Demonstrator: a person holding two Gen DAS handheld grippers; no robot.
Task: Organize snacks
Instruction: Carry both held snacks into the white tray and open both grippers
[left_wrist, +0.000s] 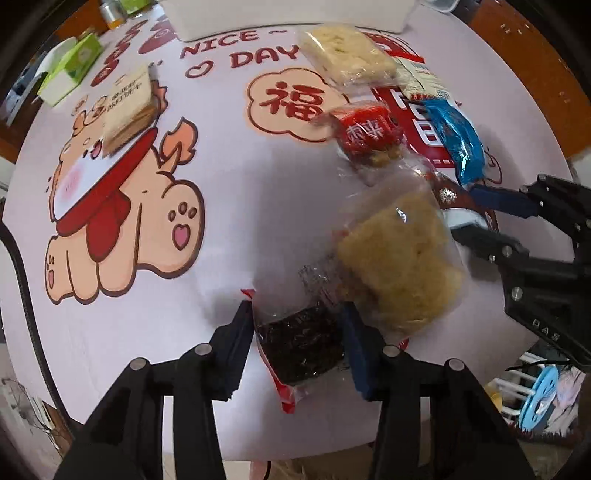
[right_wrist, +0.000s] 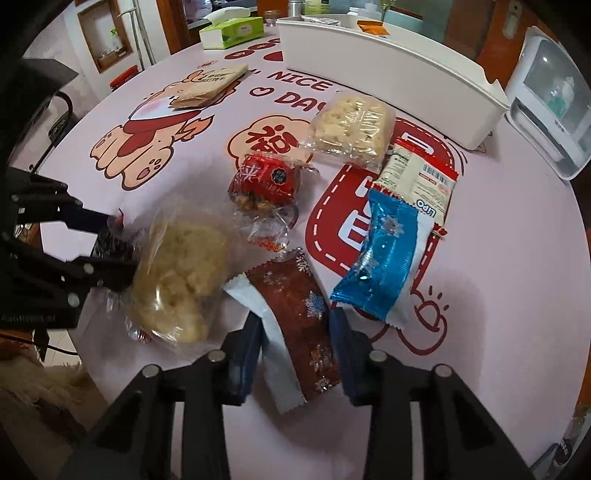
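Observation:
My left gripper is shut on a dark seaweed snack packet with red edges, near the table's front edge. A clear bag with a yellow puffed cake lies just right of it. My right gripper is shut on a brown snowflake wrapper with white ends. A blue snowflake wrapper, a red candy bag, a pale rice cake pack and a white Lipo biscuit pack lie beyond. The right gripper shows in the left wrist view.
A long white bin stands at the table's far side. A beige cracker pack lies far left on the printed tablecloth. A green tissue box sits behind it. A white appliance stands far right.

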